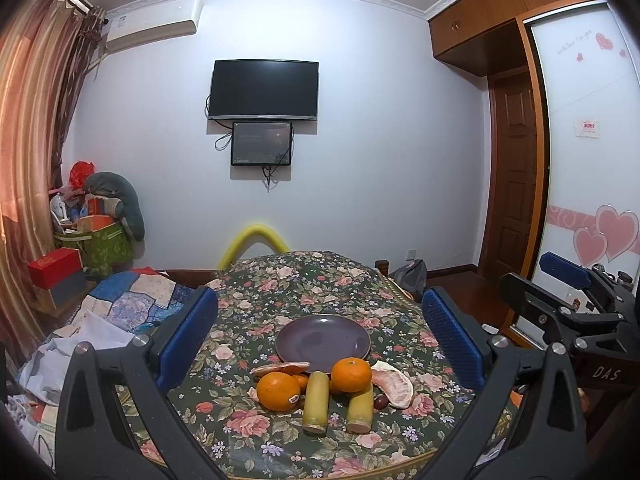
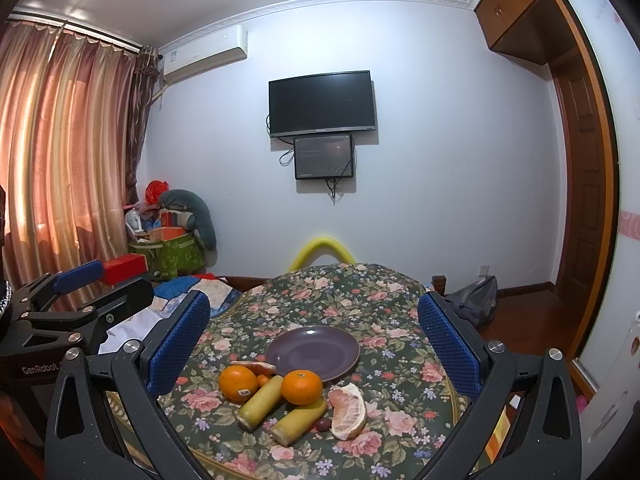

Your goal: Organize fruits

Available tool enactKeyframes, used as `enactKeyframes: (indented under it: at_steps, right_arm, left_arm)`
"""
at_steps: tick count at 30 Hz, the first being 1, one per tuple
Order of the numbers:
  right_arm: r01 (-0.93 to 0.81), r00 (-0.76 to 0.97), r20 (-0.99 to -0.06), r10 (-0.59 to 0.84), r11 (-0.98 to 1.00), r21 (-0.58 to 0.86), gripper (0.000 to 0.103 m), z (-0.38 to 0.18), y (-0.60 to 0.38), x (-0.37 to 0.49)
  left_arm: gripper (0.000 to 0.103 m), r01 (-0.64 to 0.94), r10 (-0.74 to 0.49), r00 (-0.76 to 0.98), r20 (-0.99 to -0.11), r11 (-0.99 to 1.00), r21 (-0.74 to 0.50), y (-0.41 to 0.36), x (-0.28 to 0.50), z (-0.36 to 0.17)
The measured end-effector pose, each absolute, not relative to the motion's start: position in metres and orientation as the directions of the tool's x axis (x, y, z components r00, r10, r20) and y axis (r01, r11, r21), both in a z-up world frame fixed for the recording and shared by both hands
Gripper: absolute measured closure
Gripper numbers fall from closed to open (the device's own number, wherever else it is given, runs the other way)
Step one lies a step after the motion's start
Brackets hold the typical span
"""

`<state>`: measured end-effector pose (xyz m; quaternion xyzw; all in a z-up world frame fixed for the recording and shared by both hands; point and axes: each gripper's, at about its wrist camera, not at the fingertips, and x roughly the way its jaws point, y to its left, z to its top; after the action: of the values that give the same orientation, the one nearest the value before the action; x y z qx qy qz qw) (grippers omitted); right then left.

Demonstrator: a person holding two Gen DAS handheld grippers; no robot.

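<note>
An empty purple plate sits on the round floral table. In front of it lie two oranges, two yellow-green sugarcane pieces, two peeled pomelo segments and a small dark fruit. My left gripper and right gripper are open and empty, hovering before the fruit. The right gripper also shows at the left wrist view's right edge.
A quilt-covered bed lies left of the table. A green box of clutter stands in the far left corner. A yellow foam-padded chair back stands behind the table. A wardrobe and door are at the right.
</note>
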<state>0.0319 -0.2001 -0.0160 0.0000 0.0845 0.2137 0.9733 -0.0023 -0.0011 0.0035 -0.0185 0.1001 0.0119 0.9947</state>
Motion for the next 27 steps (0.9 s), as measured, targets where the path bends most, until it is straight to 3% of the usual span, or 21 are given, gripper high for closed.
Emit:
enactKeyframes:
  at_steps: [27]
  right_arm:
    - [-0.415,0.889,-0.19,0.418,0.908,0.054,0.0,-0.0235,-0.1979,0.0376]
  left_arm:
    - [0.0,-0.031,0.02,0.977,-0.213,0.998,-0.049,0.0021,0.0035,-0.0031]
